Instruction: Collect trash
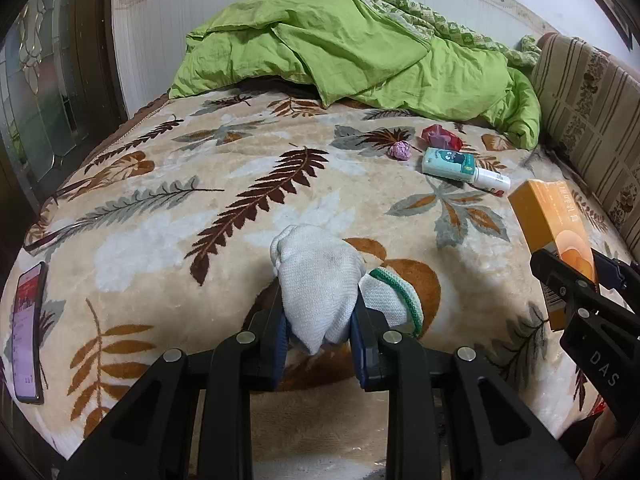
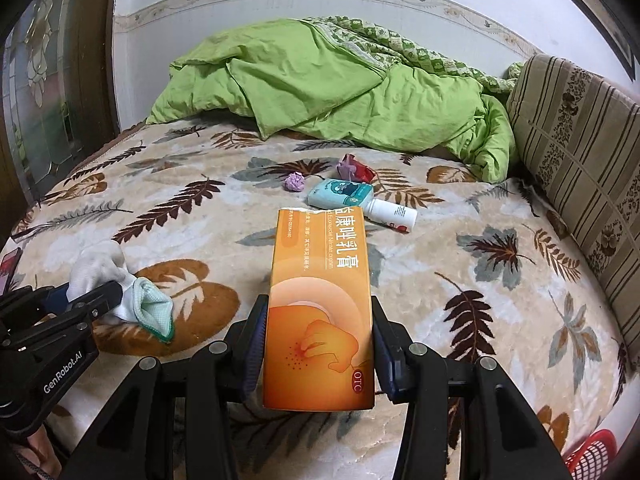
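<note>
Holding trash mid-collection: left gripper [image 1: 318,320] fingers clamp the white sock [image 1: 320,280], right gripper [image 2: 318,344] fingers clamp the orange box [image 2: 320,304]; next, carrying both to the red basket [image 2: 592,456]

The orange box [image 2: 320,312] carries large white Chinese characters "康唑乳膏", a smaller line reading "Econazole Nitrate cream", and a red "OTC" oval near its lower corner. The left hand-held gripper [image 2: 96,300] is marked "GenRobot.AI"; the right hand-held gripper [image 1: 568,276] shows "DAS".
</note>
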Motion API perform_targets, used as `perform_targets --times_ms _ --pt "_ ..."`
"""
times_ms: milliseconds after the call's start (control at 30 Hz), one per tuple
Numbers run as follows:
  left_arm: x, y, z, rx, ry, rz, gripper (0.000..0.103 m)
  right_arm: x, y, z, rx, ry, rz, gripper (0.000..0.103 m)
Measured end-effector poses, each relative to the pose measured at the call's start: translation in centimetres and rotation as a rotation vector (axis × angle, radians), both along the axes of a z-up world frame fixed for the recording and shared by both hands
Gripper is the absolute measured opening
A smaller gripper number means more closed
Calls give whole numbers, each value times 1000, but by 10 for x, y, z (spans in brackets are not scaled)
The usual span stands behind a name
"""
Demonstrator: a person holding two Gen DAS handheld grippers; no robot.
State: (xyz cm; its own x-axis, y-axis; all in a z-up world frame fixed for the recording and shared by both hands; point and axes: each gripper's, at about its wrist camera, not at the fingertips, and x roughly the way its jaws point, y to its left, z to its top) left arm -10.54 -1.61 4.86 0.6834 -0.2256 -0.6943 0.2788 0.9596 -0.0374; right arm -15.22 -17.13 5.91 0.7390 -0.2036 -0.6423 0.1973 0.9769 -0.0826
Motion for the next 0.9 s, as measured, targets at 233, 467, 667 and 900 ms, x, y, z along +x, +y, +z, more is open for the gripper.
perform_targets --times_ms 233,467,667,900 --pt "1 2 -2 1 -5 -2 25 -1 1 0 5 -8 -2 49" --pt "0 4 3 -1 -22 -7 25 -4 -1 5 12 -22 -3 49" --pt "-17 0 16 -4 -47 -39 25 -18 -6 17 41 -35 -24 49" --pt "-51 -21 38 -22 -79 -142 25 -67 -28 34 134 -43 -47 49"
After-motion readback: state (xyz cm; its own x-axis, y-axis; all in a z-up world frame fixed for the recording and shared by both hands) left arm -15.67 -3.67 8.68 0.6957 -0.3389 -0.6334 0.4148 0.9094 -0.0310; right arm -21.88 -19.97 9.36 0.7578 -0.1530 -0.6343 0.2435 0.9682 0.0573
